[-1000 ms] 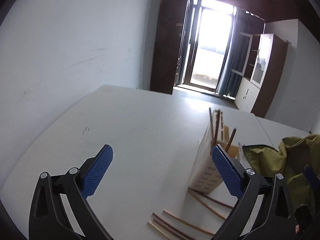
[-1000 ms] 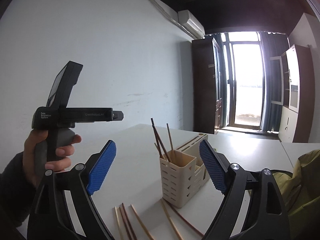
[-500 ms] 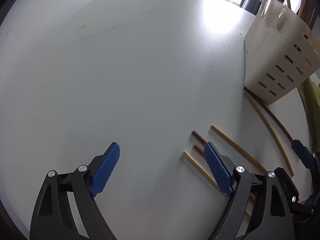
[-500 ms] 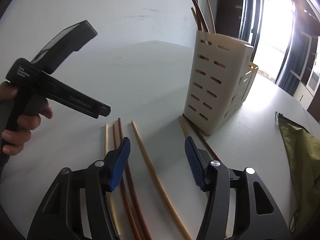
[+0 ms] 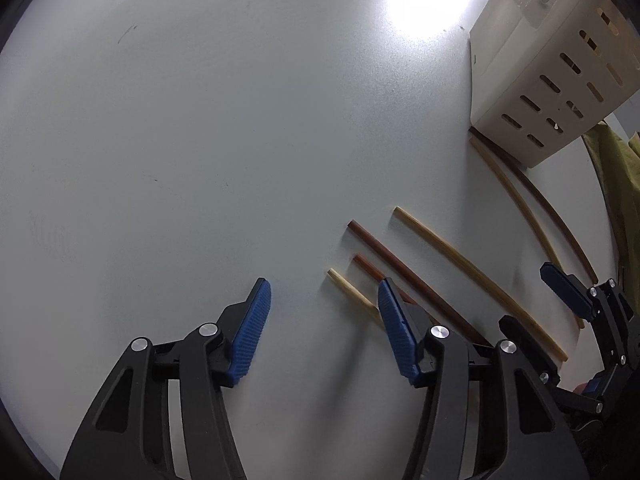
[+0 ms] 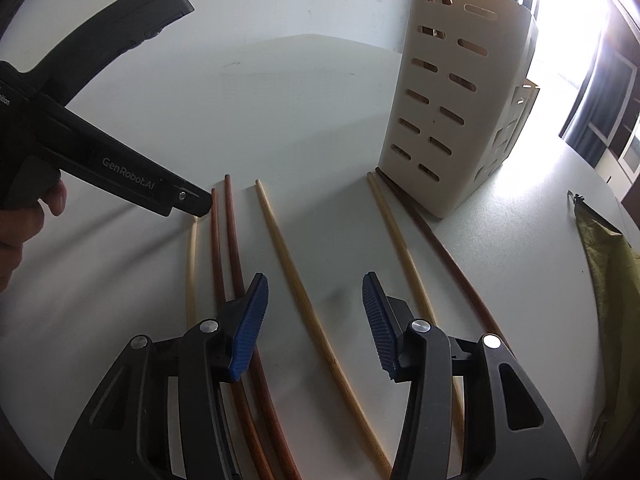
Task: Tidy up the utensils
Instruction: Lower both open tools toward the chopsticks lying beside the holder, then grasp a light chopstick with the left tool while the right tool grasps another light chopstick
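Several chopsticks lie loose on the white table (image 5: 200, 140). My left gripper (image 5: 323, 292) hovers low, pointing steeply down, and its jaws are closing. The tip of a pale chopstick (image 5: 348, 288) lies under the gap, untouched. Two dark brown chopsticks (image 5: 384, 248) run beside it. My right gripper (image 6: 316, 292) is half open and straddles a light bamboo chopstick (image 6: 288, 248) on the table without pressing it. A cream slotted utensil holder (image 6: 452, 92) stands behind, chopsticks poking from its top. Two more chopsticks (image 6: 396, 232) lie at its foot.
An olive-green cloth (image 6: 608, 280) lies at the right of the table. A hand (image 6: 24, 220) holds the left gripper's black body (image 6: 100, 152) at the left of the right wrist view. A bright window is behind the holder.
Both grippers have dropped from looking across the room to low over the table, tilted down at the chopsticks. Both sets of jaws have narrowed.
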Tool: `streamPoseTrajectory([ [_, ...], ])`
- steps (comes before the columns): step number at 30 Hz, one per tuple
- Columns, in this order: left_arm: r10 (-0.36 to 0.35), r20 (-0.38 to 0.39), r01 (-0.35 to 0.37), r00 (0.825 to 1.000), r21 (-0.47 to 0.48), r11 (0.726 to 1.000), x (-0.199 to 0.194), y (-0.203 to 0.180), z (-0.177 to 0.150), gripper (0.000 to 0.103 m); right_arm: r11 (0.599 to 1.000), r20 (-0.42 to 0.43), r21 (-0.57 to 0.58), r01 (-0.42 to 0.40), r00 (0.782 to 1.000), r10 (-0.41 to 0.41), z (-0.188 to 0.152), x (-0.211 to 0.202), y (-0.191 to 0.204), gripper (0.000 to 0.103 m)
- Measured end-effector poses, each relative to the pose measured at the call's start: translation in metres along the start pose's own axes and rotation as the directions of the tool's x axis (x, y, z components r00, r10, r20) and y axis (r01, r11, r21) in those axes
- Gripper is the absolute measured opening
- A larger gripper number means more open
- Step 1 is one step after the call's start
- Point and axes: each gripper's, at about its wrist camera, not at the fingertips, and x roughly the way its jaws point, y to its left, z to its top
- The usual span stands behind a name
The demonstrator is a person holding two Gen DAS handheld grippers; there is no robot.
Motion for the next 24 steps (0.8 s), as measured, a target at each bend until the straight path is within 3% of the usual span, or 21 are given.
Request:
streamPoseTrajectory([
  [4, -0.007, -0.007, 0.006, 1.0, -0.018, 1.0, -0.001, 0.009, -0.001, 0.048, 1.0, -0.03, -0.01, 0.0, 1.0, 0.0, -0.004, 0.012, 0.002, 0.049],
  [7, -0.003, -0.001, 0.003, 1.0, -0.037, 0.999, -0.002, 0.013, -0.005, 0.04, 1.0, -0.028, -0.009, -0.018, 0.999, 0.018, -0.005, 0.014, 0.004, 0.049],
  [9, -0.004, 0.005, 0.004, 1.0, -0.059, 0.998, -0.003, 0.019, -0.006, 0.023, 1.0, -0.03, -0.012, -0.027, 0.999, 0.026, -0.006, 0.014, 0.005, 0.049],
  [12, -0.018, 0.0, 0.018, 1.0, -0.07, 0.997, -0.003, 0.026, -0.007, 0.012, 0.999, -0.034, 0.003, -0.037, 0.999, 0.037, -0.006, 0.015, 0.003, 0.047],
  [15, -0.031, -0.001, 0.031, 1.0, -0.072, 0.997, -0.002, 0.033, 0.013, 0.008, 0.999, -0.038, -0.007, -0.037, 0.999, 0.036, -0.004, 0.01, 0.004, 0.026],
  [16, -0.035, -0.001, 0.035, 0.999, -0.064, 0.997, -0.002, 0.031, 0.012, 0.008, 0.999, -0.042, -0.012, -0.034, 0.999, 0.033, -0.004, 0.009, 0.005, 0.024],
  [24, -0.054, 0.001, 0.054, 0.999, -0.027, 0.998, -0.002, 0.019, 0.016, 0.003, 0.999, -0.048, -0.004, -0.044, 0.998, 0.044, -0.002, 0.01, 0.01, 0.019],
])
